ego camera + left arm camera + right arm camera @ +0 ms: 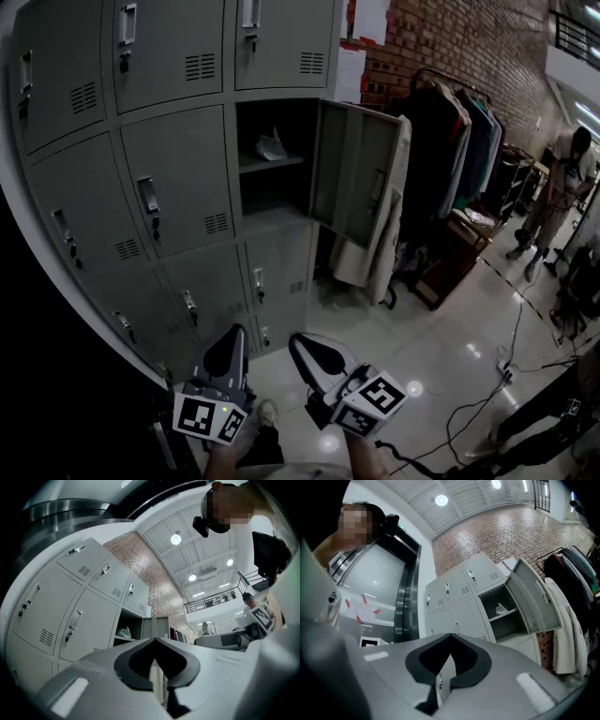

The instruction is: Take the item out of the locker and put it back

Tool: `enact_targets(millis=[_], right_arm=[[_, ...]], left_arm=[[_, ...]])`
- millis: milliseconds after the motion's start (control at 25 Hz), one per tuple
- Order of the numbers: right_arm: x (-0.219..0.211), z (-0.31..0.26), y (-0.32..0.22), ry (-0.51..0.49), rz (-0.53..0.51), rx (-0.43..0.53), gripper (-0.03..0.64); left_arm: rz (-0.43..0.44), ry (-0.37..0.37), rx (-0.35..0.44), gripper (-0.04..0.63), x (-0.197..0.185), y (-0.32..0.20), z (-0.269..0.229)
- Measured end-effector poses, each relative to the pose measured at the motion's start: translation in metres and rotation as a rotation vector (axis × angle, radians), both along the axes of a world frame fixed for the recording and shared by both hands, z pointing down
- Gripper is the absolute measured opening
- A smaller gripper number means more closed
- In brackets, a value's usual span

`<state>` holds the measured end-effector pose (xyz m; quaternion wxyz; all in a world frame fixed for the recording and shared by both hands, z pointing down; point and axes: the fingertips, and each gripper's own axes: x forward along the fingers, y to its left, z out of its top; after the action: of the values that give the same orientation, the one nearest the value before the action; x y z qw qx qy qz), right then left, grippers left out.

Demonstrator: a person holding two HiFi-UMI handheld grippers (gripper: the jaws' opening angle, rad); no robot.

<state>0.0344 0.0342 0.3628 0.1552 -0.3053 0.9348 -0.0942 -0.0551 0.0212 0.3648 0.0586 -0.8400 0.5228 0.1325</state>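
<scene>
Item: crumpled pale bag (270, 147) on shelf (281, 161) inside open locker (232, 169) | left gripper (236, 336), right gripper (302, 345): jaws closed, empty, well below | Risk: reach may clip swung-out door (356, 173), or shove the soft bag deeper.

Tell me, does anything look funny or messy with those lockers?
Only one thing: one locker door hangs wide open while the other doors in view are shut. A small crumpled pale item sits on its upper shelf. Nothing looks spilled or broken.
</scene>
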Motion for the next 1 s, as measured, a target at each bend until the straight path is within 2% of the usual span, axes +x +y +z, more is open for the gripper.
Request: enact_targets(millis=[320,480,640,1000], right_arm=[[-0.050,-0.030,-0.139,-0.001,0.024,0.015,0.000],[-0.069,-0.043,-0.196,0.000,0.046,0.035,0.001],[-0.071,-0.040,-0.235,0.000,0.065,0.010,0.000],[-0.053,-0.028,-0.288,-0.017,0.079,-0.042,0.000]], left_arm=[[0.017,-0.007,0.014,0.005,-0.048,-0.146,-0.024],[0.033,-0.003,0.031,0.005,-0.064,-0.200,-0.035],[0.038,-0.001,0.027,0.005,-0.068,-0.237,-0.038],[0.017,-0.023,-0.006,0.005,-0.054,-0.284,-0.032]])
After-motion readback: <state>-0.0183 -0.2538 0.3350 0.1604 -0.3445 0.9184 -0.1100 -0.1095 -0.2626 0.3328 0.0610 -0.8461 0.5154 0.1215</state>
